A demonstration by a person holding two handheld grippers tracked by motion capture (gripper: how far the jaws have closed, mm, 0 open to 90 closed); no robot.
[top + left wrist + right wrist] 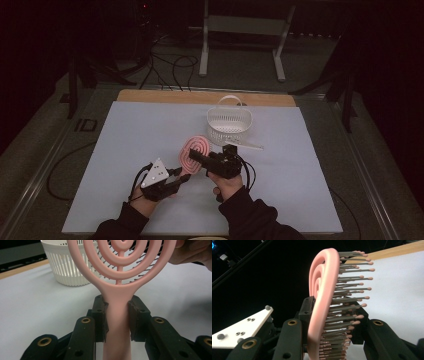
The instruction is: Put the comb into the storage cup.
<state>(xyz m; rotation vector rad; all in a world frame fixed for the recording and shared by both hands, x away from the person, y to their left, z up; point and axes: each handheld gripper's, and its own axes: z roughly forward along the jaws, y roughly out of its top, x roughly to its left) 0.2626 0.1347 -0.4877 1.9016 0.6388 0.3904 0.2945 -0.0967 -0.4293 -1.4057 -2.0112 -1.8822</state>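
A pink hairbrush (196, 149) with a round ringed head is held above the white table sheet between both grippers. In the left gripper view my left gripper (117, 315) is shut on the brush's handle (117, 335), its pads pressing both sides. In the high view that left gripper (181, 176) comes in from the lower left. My right gripper (332, 312) is shut on the brush head (322, 290), one jaw on its smooth back and the other against the grey bristles. The right gripper (197, 157) reaches the head from the right in the high view.
A white slatted basket (229, 125) with a raised handle stands just behind the brush, with a thin white strip (248, 145) lying at its foot. The white sheet (125, 150) covers the table up to a wooden edge (165, 96). Cables and a stand lie on the floor beyond.
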